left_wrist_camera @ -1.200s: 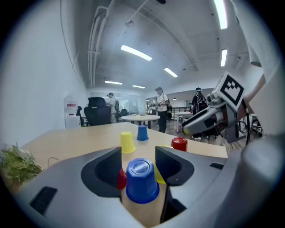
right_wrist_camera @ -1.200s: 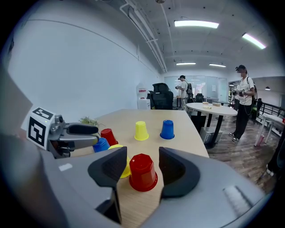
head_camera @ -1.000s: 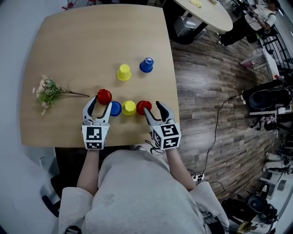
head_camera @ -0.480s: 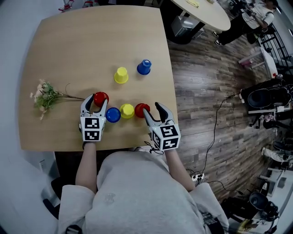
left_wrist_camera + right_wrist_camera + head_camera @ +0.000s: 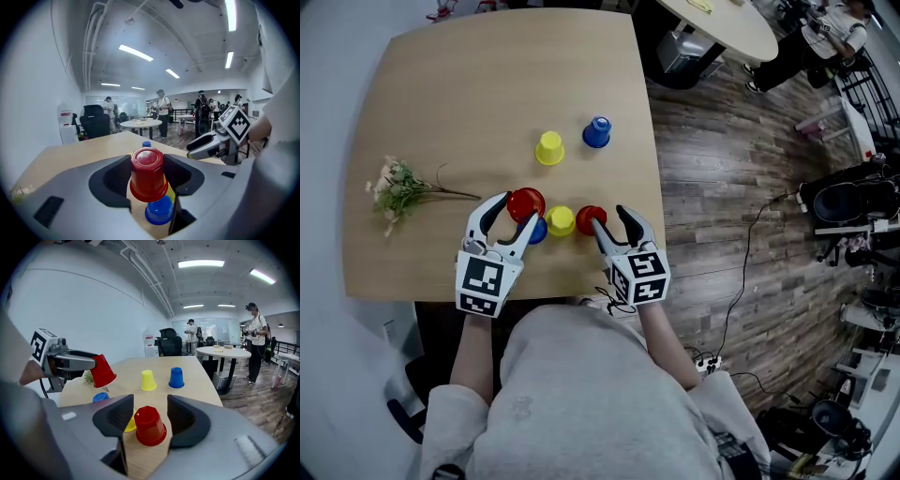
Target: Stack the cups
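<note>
head view: left tongs (image 5: 516,212) clench a red cup (image 5: 525,202) above the blue cup (image 5: 538,231), forearm angled inward over the tabletop (image 5: 441,112). left gripper view: cup hangs mouth-down, axis near upright. right gripper view: there it tilts; right tongs (image 5: 147,416) gape around a second red cup (image 5: 149,426), standing mouth-down.

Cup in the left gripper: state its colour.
It is an upturned red plastic cup, clearest in the left gripper view.

We count six, all plain: left red cup (image 5: 525,203), right red cup (image 5: 592,218), near yellow cup (image 5: 561,220), far yellow cup (image 5: 549,148), near blue cup (image 5: 537,231), far blue cup (image 5: 597,133). Table (image 5: 441,112) pale wood grain — floor (image 5: 722,169) dark planks.
</note>
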`<state>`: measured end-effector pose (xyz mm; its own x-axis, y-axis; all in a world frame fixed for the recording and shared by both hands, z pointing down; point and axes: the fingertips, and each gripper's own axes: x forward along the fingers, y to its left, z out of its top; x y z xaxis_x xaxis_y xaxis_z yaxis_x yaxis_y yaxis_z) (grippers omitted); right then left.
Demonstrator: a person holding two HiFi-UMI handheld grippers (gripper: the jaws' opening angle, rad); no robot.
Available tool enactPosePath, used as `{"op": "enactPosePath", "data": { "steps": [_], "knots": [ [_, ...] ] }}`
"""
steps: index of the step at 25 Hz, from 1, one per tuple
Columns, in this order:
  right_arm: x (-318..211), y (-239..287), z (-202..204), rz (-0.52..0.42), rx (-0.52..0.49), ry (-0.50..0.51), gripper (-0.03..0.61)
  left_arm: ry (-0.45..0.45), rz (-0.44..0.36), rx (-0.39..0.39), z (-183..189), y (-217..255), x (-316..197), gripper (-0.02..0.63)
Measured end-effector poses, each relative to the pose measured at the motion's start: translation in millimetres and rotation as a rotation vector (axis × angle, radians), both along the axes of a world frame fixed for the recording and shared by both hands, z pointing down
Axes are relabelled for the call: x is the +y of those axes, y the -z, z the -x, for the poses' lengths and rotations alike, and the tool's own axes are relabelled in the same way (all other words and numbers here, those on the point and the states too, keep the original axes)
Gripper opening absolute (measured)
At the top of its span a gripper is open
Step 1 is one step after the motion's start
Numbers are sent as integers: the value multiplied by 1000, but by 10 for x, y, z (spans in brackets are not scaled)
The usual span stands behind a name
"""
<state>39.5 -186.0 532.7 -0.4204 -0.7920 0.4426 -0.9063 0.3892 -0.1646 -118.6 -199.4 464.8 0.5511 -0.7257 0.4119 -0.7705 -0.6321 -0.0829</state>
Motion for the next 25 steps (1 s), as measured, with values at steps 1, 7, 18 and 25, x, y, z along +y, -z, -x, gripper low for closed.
{"op": "enactPosePath", "data": {
  "steps": [1,7,18,25],
  "knots": [
    [11,-1,6,0,-1,4,236,-25,13,-6,-88,-34,52,222],
    [84,21,-35,1,-4,14,236,-95,85,-56,-418,-307,226,224],
    [14,49,-224,-8,-6,-8,236,-118,80,-18,-477,-311,272,243],
    [-671,247,-309,-31,39,50,236,-11,37,183,-160,75,247,243]
  ]
}}
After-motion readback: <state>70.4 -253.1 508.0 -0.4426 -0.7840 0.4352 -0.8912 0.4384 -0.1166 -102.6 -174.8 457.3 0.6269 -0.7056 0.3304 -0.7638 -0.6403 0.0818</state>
